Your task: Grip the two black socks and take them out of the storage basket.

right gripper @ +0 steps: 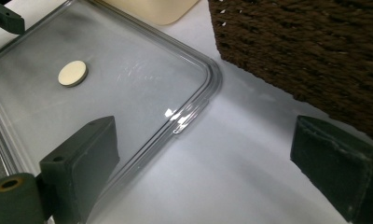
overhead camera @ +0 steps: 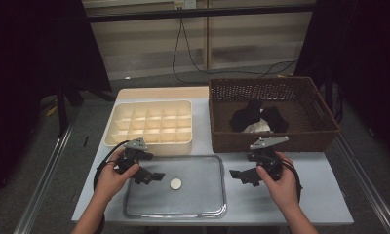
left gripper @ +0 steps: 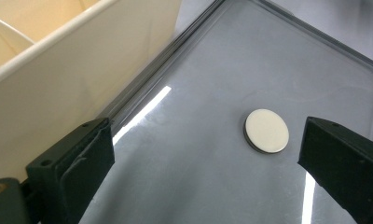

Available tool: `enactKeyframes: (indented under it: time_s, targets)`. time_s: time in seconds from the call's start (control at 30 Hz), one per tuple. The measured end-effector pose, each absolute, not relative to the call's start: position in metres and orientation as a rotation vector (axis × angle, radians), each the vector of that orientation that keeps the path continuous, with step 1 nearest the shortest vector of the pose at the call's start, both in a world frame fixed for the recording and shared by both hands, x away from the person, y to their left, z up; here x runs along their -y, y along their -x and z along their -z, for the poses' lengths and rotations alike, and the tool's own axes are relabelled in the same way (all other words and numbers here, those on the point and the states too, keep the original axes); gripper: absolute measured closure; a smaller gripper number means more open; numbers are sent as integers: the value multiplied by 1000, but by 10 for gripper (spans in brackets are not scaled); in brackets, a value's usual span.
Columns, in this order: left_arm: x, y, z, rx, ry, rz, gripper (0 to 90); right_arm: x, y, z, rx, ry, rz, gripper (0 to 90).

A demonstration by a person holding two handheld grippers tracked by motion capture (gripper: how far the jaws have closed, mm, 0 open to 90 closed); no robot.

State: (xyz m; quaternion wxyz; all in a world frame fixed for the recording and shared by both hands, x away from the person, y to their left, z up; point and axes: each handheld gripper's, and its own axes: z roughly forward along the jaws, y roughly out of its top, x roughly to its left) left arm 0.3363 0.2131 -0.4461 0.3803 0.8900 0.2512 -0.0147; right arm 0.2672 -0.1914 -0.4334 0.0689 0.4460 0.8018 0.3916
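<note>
Disc, small, round, cream-coloured and flat (left gripper: pixel 266 130), probably light and rigid, its thin edge leaving little to pinch. My guess is it will skate on the smooth tray, so the pads should close across its rim, low and level. It lies flat, slightly left of centre on the clear rectangular plastic tray (overhead camera: pixel 210 195), pale on top with a darker rim beneath. The left claw (overhead camera: pixel 153 177) stands wide at the disc's nine o'clock, near it. The right claw (overhead camera: pixel 243 176), also wide and empty, hovers off the tray's three o'clock edge. At twelve o'clock sit the cream compartmented plastic box (overhead camera: pixel 150 123) and the dark woven wicker basket (overhead camera: pixel 273 136) on the white surface (overhead camera: pixel 261 202).
</note>
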Motion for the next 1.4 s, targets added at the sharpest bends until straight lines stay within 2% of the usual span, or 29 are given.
enactKeyframes:
  time_s: [1.4]
  targets:
    - [-214, -335, 444, -626, -2274, 35, 31, 222, -282, 372, -2466, -1329, -1139, 67]
